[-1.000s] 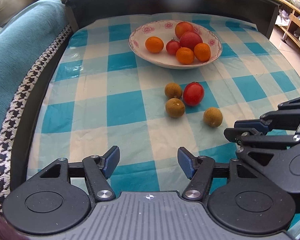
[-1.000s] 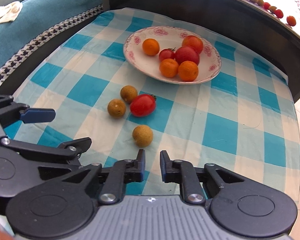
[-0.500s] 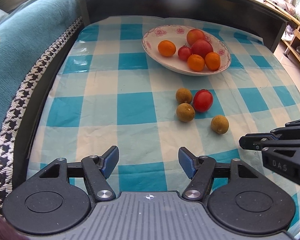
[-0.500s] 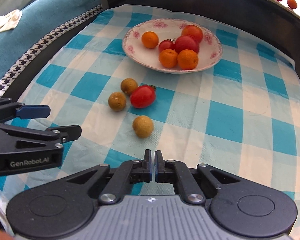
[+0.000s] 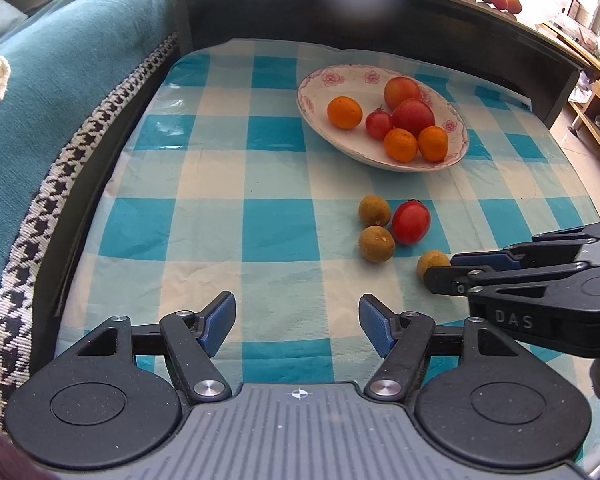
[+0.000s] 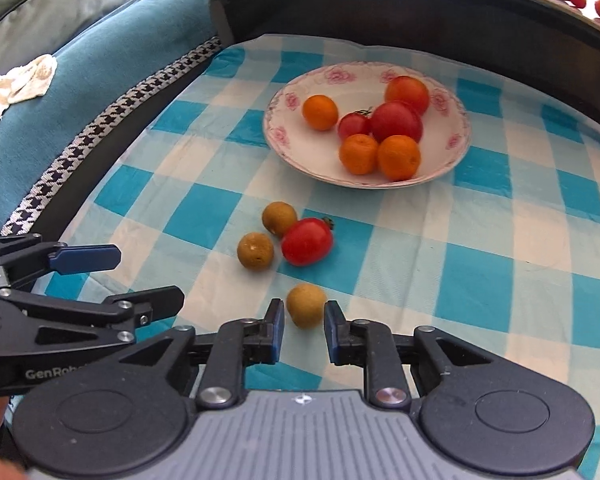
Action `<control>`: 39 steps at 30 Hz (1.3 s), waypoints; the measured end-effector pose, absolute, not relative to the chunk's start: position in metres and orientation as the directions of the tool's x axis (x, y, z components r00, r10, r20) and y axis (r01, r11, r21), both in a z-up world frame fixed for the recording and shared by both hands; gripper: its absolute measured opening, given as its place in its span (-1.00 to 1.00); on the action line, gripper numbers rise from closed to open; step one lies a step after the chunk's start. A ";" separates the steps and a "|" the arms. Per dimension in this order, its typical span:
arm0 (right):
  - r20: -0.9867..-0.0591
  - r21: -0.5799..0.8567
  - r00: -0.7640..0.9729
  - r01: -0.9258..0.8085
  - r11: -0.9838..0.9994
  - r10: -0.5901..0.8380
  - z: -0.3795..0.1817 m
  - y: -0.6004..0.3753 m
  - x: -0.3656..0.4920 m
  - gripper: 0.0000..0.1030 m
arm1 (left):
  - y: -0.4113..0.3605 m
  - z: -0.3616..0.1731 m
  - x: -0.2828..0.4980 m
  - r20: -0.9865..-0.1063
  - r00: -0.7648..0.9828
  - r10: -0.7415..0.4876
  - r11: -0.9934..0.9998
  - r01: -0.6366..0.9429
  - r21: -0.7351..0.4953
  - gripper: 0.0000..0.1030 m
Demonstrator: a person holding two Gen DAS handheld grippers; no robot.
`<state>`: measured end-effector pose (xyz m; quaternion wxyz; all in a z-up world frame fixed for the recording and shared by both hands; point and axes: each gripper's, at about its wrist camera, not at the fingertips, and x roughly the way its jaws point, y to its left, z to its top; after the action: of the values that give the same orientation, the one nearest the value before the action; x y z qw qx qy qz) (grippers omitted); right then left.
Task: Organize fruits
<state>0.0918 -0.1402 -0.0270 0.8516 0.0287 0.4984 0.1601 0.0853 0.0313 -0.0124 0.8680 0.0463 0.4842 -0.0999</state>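
Two jaws of my right gripper (image 6: 303, 330) stand narrowly apart around the nearest round tan-brown fruit (image 6: 306, 305), no contact visible. My left gripper (image 5: 297, 322) is wide, holding nothing.

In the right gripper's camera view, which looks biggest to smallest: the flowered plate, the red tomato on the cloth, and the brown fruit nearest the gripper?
1. Flowered plate
2. Red tomato
3. Brown fruit, though its nearness to the camera makes this unsure.
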 end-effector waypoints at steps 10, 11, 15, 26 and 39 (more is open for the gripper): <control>-0.831 0.209 0.471 -0.229 0.951 0.296 -0.027 -0.146 0.092 -0.52 | 0.021 -0.016 0.096 -0.842 0.516 -0.157 0.970 0.240 -0.034 0.46; -0.831 0.205 0.475 -0.226 0.952 0.291 -0.025 -0.150 0.089 -0.52 | 0.017 -0.017 0.099 -0.841 0.517 -0.163 0.968 0.246 -0.036 0.46; -0.837 0.141 0.500 -0.197 0.970 0.223 -0.017 -0.168 0.082 -0.52 | -0.003 -0.020 0.107 -0.827 0.534 -0.174 0.960 0.281 -0.021 0.37; -0.848 0.004 0.520 -0.192 0.981 0.105 -0.012 -0.191 0.067 -0.52 | -0.035 -0.039 0.115 -0.844 0.514 -0.151 0.943 0.331 0.033 -0.09; -0.843 -0.051 0.535 -0.188 0.981 0.059 -0.013 -0.191 0.063 -0.52 | -0.031 -0.037 0.113 -0.853 0.495 -0.165 0.941 0.337 0.014 -0.37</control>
<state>0.0627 -0.1908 -0.0126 0.8735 -0.0678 0.4769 0.0707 0.1133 -0.0310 -0.0373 0.8600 0.0897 0.4807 -0.1459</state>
